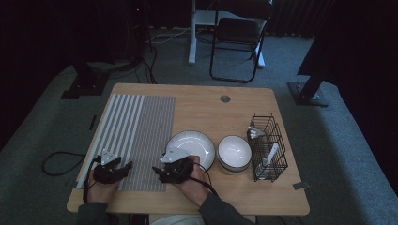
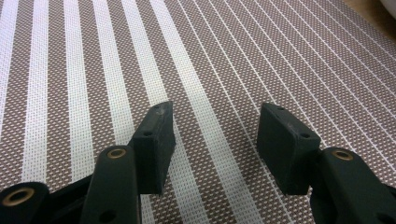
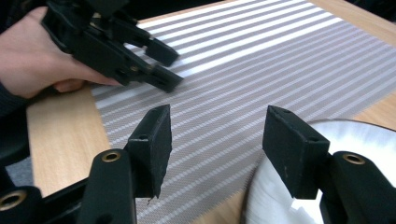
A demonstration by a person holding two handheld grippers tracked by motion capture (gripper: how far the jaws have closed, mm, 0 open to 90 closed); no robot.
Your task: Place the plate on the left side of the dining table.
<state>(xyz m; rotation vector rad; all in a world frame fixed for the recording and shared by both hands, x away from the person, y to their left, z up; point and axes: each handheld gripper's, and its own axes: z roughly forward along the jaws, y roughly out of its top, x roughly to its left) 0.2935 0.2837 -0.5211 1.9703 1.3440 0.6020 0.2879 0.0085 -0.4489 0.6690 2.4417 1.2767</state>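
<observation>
Both black two-jaw grippers stand wide with nothing between: the right gripper (image 1: 159,174) hovers just beside the round white plate (image 1: 199,145), the left gripper (image 1: 126,167) over the striped woven placemat (image 1: 136,126).

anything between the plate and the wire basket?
Yes: a white bowl stands on the table between the plate and the wire basket, seen in the high view.

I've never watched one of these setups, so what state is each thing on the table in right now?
left gripper: open, empty, over the striped mat.
right gripper: open, empty, at the plate's edge.
plate: upright, empty.
bowl: upright, empty.
wire basket: standing, white utensils inside.
</observation>
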